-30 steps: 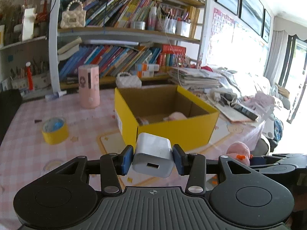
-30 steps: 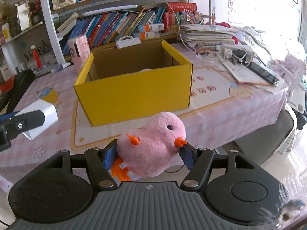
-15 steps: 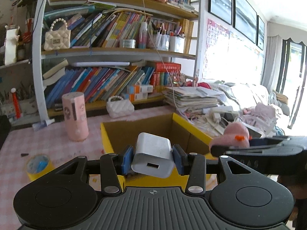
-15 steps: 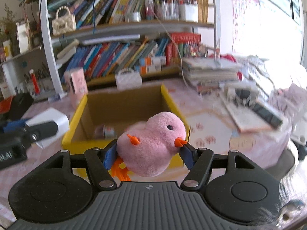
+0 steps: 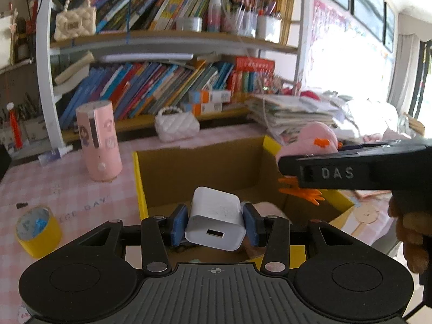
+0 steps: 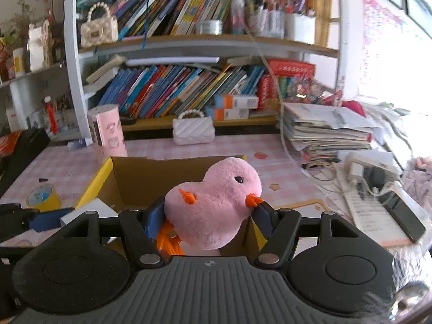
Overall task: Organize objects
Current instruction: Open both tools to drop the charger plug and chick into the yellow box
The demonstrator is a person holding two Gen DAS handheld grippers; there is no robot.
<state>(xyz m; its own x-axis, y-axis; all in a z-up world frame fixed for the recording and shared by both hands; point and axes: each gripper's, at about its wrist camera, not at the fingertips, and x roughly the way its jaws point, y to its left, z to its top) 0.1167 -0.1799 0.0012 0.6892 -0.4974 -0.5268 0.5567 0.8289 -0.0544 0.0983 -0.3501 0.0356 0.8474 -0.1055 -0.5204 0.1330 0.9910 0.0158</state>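
Observation:
My left gripper is shut on a white USB charger and holds it above the open yellow cardboard box. My right gripper is shut on a pink plush chick with orange beak and feet, held over the box's right side. The chick and the right gripper's black body also show at the right of the left wrist view. The charger shows at the lower left of the right wrist view. Pale items lie in the box, mostly hidden.
On the pink checked tablecloth stand a pink cylinder, a yellow tape roll and a white quilted purse. A bookshelf rises behind. Stacked papers and a phone lie to the right.
Both grippers have moved forward and down over the box, each still holding its object. The box's inside now fills more of both views.

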